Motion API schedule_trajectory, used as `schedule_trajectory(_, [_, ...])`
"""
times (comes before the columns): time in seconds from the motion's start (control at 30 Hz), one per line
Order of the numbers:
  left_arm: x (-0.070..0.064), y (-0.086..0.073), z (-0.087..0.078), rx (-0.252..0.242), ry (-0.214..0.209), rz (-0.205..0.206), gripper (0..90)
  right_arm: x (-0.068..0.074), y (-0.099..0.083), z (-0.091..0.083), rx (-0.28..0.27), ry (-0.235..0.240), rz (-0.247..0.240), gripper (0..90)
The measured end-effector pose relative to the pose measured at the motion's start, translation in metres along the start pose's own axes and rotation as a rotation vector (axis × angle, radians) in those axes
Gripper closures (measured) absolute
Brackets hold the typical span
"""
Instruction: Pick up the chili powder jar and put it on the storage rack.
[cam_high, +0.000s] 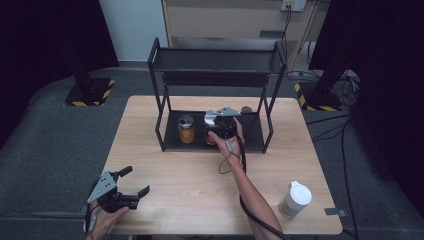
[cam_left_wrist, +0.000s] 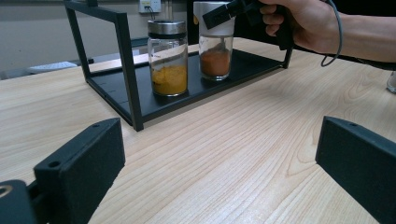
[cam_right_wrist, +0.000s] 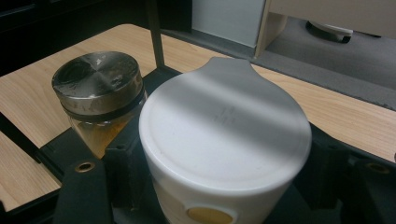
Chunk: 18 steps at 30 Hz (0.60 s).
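Observation:
A glass jar of orange powder with a white lid (cam_right_wrist: 224, 135) stands on the lower shelf of a black rack (cam_high: 250, 142). My right gripper (cam_right_wrist: 224, 191) is shut on it just under the lid, one jaw on each side. The left gripper view shows that jar (cam_left_wrist: 215, 51) with its base on the shelf and the right gripper (cam_left_wrist: 224, 14) at its lid. Beside it stands a metal-lidded jar of yellow powder (cam_left_wrist: 168, 58) (cam_right_wrist: 98, 88) (cam_high: 186, 129). My left gripper (cam_high: 135, 182) (cam_left_wrist: 219, 158) hovers open at the table's front left.
The rack (cam_left_wrist: 128, 70) has a top shelf (cam_high: 215, 60) above the jars and thin corner posts. A small brown round object (cam_high: 246, 108) sits behind the right gripper (cam_high: 216, 125). A white-lidded container (cam_high: 295, 199) stands at the front right of the wooden table (cam_high: 190, 190).

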<state>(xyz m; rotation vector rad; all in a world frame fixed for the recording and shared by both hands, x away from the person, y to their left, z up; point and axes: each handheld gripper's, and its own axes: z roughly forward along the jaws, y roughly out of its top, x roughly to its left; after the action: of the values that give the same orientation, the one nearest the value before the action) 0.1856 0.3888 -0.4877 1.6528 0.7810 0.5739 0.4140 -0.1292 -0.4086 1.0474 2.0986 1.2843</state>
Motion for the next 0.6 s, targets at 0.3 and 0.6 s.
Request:
schedule_trajectory(0.3, [0.000, 0.000, 0.000, 0.001, -0.001, 0.004, 0.2, -0.001, -0.004, -0.002, -0.026, 0.002, 0.021, 21.6])
schedule_trajectory(0.6, [-0.001, 0.001, 0.001, 0.004, -0.004, 0.006, 0.1, -0.004, 0.012, -0.015, -0.040, 0.018, 0.039, 8.7])
